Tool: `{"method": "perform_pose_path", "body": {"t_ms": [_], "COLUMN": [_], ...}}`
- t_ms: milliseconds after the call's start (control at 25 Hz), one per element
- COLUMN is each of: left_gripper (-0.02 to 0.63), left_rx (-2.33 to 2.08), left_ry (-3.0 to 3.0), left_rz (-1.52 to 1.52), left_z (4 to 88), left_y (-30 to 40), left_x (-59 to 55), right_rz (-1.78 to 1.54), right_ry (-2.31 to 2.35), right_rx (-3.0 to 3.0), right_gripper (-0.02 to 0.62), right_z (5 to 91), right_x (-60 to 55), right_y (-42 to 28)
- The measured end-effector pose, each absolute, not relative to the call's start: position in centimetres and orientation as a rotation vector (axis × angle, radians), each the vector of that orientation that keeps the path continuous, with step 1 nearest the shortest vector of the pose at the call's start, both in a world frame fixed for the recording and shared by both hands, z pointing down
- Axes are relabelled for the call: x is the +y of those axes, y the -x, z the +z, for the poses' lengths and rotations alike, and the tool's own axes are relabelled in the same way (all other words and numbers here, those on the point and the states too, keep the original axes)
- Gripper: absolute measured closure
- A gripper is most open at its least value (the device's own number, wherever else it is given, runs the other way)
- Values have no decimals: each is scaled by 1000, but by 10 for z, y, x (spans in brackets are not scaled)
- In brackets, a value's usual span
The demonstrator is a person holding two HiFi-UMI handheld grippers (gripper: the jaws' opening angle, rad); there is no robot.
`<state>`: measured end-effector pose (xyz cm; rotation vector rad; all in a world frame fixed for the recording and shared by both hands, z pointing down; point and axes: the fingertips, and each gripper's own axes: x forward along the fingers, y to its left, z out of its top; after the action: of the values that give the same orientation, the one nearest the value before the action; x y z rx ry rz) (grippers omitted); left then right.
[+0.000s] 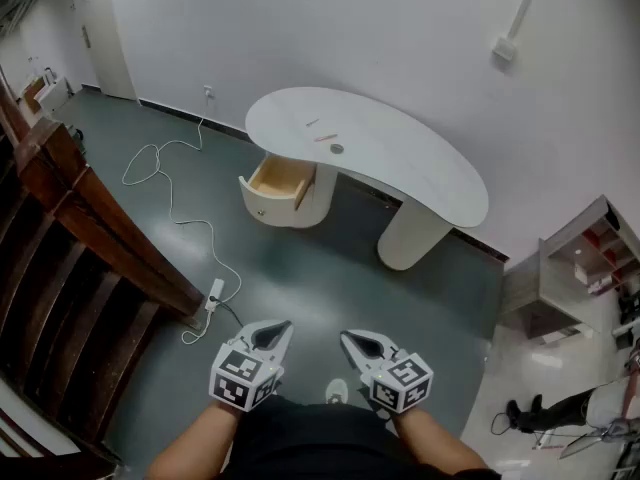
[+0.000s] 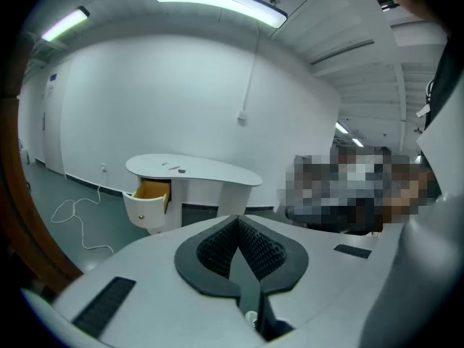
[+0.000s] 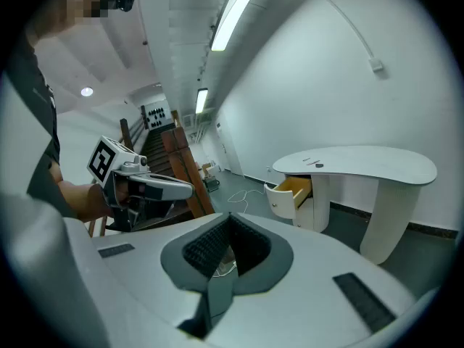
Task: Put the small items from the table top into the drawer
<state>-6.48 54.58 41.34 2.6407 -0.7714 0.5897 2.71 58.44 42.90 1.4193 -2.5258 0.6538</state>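
Grey-green floor [image 1: 330, 268], white walls. A white kidney-shaped desk [image 1: 440, 183] stands well ahead of both tongs, against the far wall. Its wooden drawer [image 1: 281, 181] is pulled open, straight ahead of the left tongs [image 1: 268, 336]; what lies inside cannot be made out.

Three small items [image 1: 326, 138] lie on the desk top, near the edge above the drawer, well apart from both tongs: two thin slivers and one dark round piece. All are too small to identify.

Left tongs: jaws together, nothing between the ribbed pads. Right tongs [image 1: 362, 345]: jaws together, likewise empty. Both are held low and close to the person, side by side, apart from each other, over bare floor.

A white cable [image 1: 170, 203] trails across the floor ahead and to the left of the left tongs, ending at a power strip [image 1: 214, 293] just ahead of them. A dark wooden staircase [image 1: 90, 228] rises further left, cut off by the frame edge. A shelf unit [image 1: 585, 258], partly cut off, stands to the right of the right tongs.
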Motion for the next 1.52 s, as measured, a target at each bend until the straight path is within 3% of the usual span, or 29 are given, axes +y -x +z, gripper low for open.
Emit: {"method": "perform_pose_path", "body": {"t_ms": [720,1520], "left_gripper": [592,592], "left_rx": [-797,-907], "left_ry": [-2665,-2602], "left_rz": [584,597], "left_z": [412,431], "left_y": [50,-22], "left_x": [547,574], "right_rz": [611,622], "right_ry": [-1390,-1280], "right_rx": [-2564,-2591], "right_gripper": [597,597], "right_z": [427,442], "right_x": [587,604], "right_y": [-32,-111]}}
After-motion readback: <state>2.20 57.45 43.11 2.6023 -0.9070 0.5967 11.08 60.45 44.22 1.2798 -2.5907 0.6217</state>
